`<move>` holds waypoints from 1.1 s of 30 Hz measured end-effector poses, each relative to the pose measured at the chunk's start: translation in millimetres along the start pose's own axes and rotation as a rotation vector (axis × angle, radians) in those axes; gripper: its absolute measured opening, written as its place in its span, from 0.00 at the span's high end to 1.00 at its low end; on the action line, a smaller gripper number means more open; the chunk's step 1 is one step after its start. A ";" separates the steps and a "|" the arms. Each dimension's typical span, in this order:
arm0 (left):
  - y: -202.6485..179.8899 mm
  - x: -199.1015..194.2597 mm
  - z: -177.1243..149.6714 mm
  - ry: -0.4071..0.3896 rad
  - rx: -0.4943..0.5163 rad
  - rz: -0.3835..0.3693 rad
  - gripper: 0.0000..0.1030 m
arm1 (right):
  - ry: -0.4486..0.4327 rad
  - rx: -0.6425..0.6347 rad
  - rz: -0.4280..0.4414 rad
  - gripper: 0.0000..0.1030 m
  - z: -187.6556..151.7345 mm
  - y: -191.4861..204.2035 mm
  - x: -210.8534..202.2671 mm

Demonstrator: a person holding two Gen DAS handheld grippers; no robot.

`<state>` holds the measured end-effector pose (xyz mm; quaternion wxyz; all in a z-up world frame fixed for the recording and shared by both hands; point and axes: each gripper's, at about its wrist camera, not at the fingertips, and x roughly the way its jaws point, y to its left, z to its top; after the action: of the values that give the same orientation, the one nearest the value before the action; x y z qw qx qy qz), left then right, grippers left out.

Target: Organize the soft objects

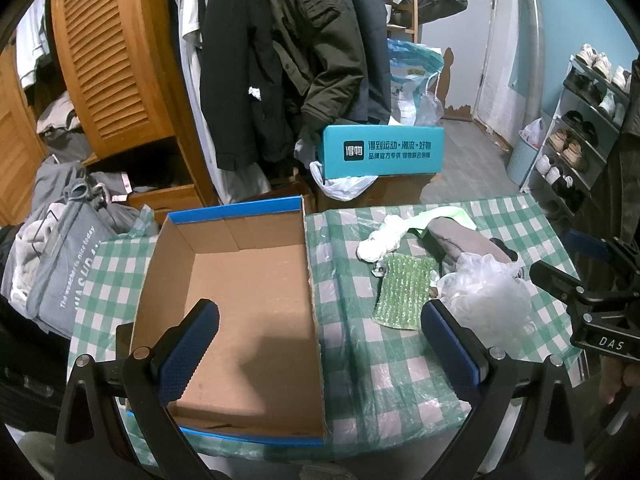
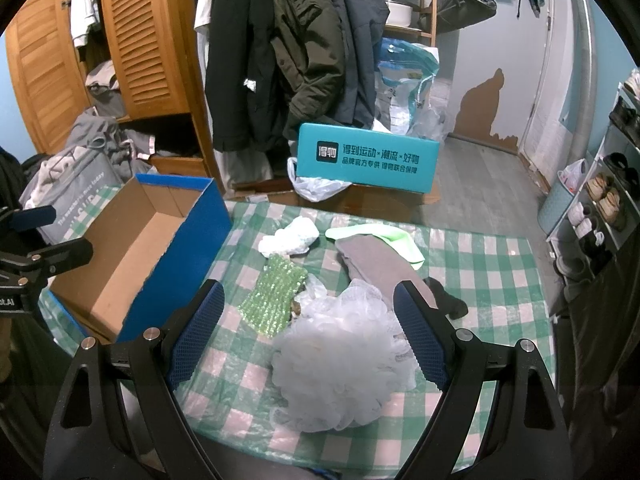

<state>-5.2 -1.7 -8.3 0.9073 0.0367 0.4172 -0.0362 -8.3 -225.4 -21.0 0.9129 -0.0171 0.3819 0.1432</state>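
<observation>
The right gripper (image 2: 308, 320) hovers with its ribbed blue fingers (image 2: 424, 344) spread wide around a frothy white mesh bath pouf (image 2: 340, 360) on the checked worktop (image 2: 480, 264). Beyond lie a nubbly green scrub pad (image 2: 272, 300), a grey sock (image 2: 380, 268) and crumpled white cloth (image 2: 288, 236). The left gripper (image 1: 320, 332), fingers spread and holding nothing, hangs over the bare cardboard shoebox (image 1: 240, 280).

Left wrist view looks down over the open box (image 1: 240, 300); right wrist view over the white mesh puff (image 2: 340, 356) — both share the checkered table (image 1: 384, 380).
</observation>
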 end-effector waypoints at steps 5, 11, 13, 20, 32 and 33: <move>1.5 0.6 1.5 0.002 0.001 -0.001 0.01 | 0.000 0.001 0.000 0.17 -0.3 0.1 0.4; 1.7 0.8 1.9 0.002 -0.001 -0.001 0.01 | 0.002 0.001 -0.001 0.17 -0.9 -0.5 1.2; 1.8 0.8 2.0 0.003 0.000 -0.001 0.01 | 0.002 0.001 -0.001 0.17 -1.1 -0.6 1.6; 0.1 0.9 -2.1 0.006 -0.002 0.000 0.01 | 0.004 0.001 -0.001 0.17 -0.2 -1.3 2.3; -18.1 8.7 -24.2 0.030 0.002 0.001 0.01 | 0.026 0.008 -0.018 0.17 2.5 -5.1 9.5; -21.0 10.7 -27.6 0.042 0.004 -0.003 0.01 | 0.031 0.008 -0.023 0.17 0.7 -6.2 11.4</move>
<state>-21.1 -20.3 -35.1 0.8983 0.0390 0.4360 -0.0376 1.5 -228.4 -29.0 0.9084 -0.0199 0.3966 0.1307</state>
